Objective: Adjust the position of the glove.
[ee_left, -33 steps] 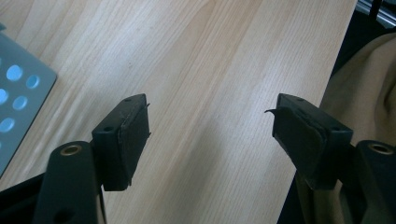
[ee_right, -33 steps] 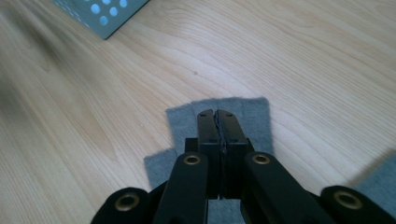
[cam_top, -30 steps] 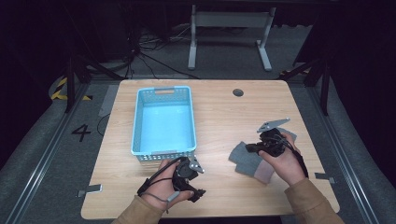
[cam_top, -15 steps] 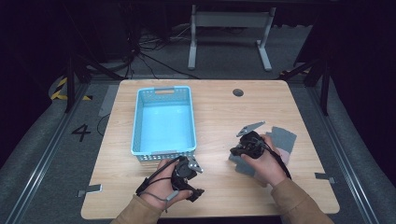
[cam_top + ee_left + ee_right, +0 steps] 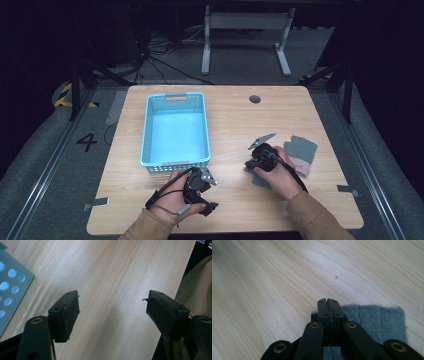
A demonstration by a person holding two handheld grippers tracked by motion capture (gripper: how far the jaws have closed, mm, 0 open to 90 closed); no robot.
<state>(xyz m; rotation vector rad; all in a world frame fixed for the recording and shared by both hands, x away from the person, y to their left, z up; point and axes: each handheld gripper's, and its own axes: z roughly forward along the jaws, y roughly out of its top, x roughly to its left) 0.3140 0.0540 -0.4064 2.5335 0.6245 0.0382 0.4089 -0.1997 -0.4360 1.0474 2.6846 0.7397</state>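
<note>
Right gripper (image 5: 251, 161) seen with jaws closed flat together, tips over near-left corner of grey cloth (image 5: 372, 322) on table (image 5: 230, 120), right of blue basket (image 5: 175, 129). No fabric visibly pinched. Left gripper (image 5: 113, 311) held wide, empty. Judged best: jaws reopened, cloth edge straddled before squeeze.

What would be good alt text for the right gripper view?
The right gripper points down at a light wooden table with its two black jaws pressed shut, nothing visibly between them. Its tips sit at the left edge of a grey cloth lying flat on the wood.
</note>
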